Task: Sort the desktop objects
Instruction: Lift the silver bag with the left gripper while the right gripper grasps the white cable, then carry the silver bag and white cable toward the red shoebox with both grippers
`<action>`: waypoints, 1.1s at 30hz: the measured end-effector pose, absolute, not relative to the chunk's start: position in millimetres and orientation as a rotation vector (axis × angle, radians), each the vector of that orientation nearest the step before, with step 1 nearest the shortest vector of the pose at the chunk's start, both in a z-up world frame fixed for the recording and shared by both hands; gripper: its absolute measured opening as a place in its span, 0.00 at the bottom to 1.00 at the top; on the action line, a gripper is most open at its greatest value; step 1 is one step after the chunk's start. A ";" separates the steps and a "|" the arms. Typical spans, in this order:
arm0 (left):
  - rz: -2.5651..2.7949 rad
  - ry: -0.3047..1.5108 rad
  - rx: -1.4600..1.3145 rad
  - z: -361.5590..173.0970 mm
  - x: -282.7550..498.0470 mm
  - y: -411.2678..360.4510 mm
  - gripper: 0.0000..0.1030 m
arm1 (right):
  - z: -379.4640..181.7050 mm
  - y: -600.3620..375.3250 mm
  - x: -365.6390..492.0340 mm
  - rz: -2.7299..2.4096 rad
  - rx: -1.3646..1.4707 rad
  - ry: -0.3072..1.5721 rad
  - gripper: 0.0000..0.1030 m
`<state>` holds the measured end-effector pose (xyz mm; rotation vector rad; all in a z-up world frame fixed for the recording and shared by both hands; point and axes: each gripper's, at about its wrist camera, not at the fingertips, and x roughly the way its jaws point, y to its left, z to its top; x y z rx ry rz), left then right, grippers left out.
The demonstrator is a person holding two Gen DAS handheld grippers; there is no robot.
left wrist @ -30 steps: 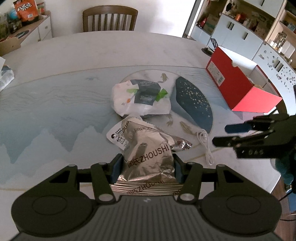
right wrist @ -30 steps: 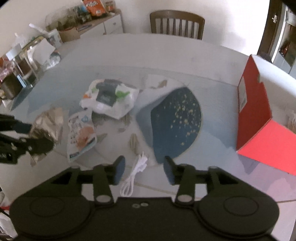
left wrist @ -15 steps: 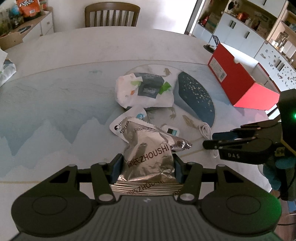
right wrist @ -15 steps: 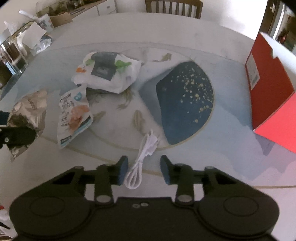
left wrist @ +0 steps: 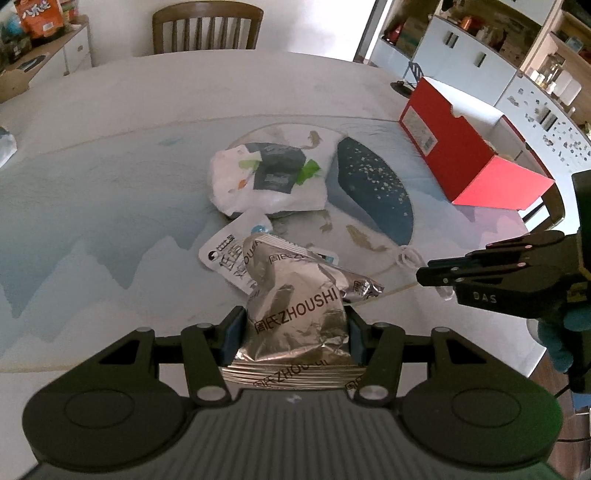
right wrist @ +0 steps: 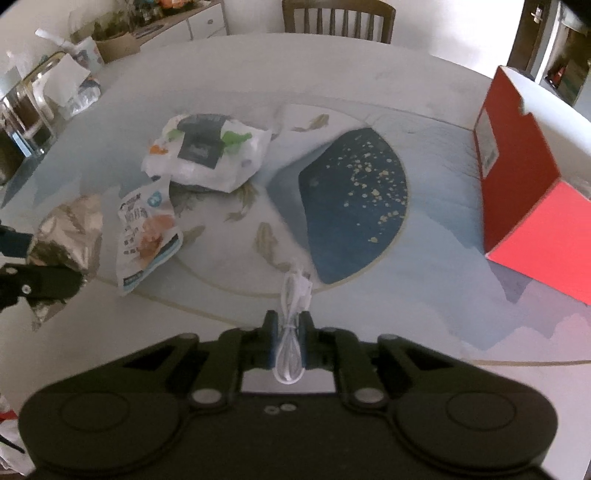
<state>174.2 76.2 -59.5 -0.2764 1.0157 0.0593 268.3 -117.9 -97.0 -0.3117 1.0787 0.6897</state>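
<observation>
My left gripper (left wrist: 293, 325) is shut on a crinkled silver snack bag (left wrist: 295, 295) and holds it just above the table; from the right wrist view that bag (right wrist: 70, 236) hangs at the far left between the left gripper's fingers (right wrist: 44, 284). My right gripper (right wrist: 287, 325) is shut on a coiled white cable (right wrist: 293, 291), with its pads pressing the bundle and the plug end sticking out forward. In the left wrist view the right gripper (left wrist: 424, 273) comes in from the right, low over the table, with the cable (left wrist: 406, 258) at its tips.
A white printed snack pouch (right wrist: 146, 232) lies beside the silver bag. Behind it sits a full white plastic bag (right wrist: 207, 155). An open red box (right wrist: 517, 177) stands at the table's right edge. A wooden chair (left wrist: 207, 26) is at the far side, with cabinets beyond.
My right gripper came down over the white cable and its jaws closed on it. The left gripper kept still with the silver bag in it.
</observation>
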 end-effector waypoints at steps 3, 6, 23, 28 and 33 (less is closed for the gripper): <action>0.054 1.015 -0.273 -58.7 177.0 73.6 0.53 | -92.8 -123.0 267.7 0.690 -0.307 1.075 0.10; 0.048 1.015 -0.267 -58.2 180.0 70.4 0.53 | -89.5 -127.5 267.6 0.697 -0.295 1.079 0.09; 0.023 1.017 -0.260 -56.6 190.2 59.2 0.53 | -64.1 -151.6 274.9 0.705 -0.233 1.058 0.07; 0.007 1.018 -0.251 -52.4 191.0 55.9 0.53 | -53.5 -156.1 274.7 0.707 -0.234 1.044 0.07; -0.006 1.018 -0.234 -44.8 192.7 51.2 0.53 | -41.6 -161.7 273.9 0.711 -0.228 1.041 0.07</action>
